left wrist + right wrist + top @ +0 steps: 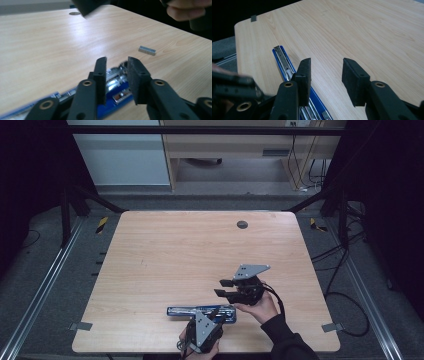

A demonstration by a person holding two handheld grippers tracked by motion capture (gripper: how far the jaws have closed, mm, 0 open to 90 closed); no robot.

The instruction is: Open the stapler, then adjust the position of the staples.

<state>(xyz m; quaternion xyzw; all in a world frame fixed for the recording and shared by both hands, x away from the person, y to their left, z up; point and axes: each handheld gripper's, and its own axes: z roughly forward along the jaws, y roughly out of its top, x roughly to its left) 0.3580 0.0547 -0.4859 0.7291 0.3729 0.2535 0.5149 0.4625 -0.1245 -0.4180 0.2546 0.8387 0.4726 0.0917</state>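
A blue stapler (200, 311), folded out flat with its metal rail showing, lies near the table's front edge. My left gripper (207, 314) hovers just above the stapler's right part, jaws open; in the left gripper view the left gripper (117, 61) has the stapler (117, 86) below its gap, with the pads not pressing on it. A short strip of staples (147, 50) lies on the wood beyond. My right gripper (223, 288) stands open a little behind the stapler, jaws pointing left. In the right gripper view the right gripper (326, 63) is empty, with the stapler (282, 59) to the left of its jaws.
The wooden table (175, 245) has a round cable hole (242, 224) at the back. Metal frame rails run along both sides, and cables lie on the floor to the right. A person's hand (186, 11) on the right gripper shows at the upper right of the left gripper view.
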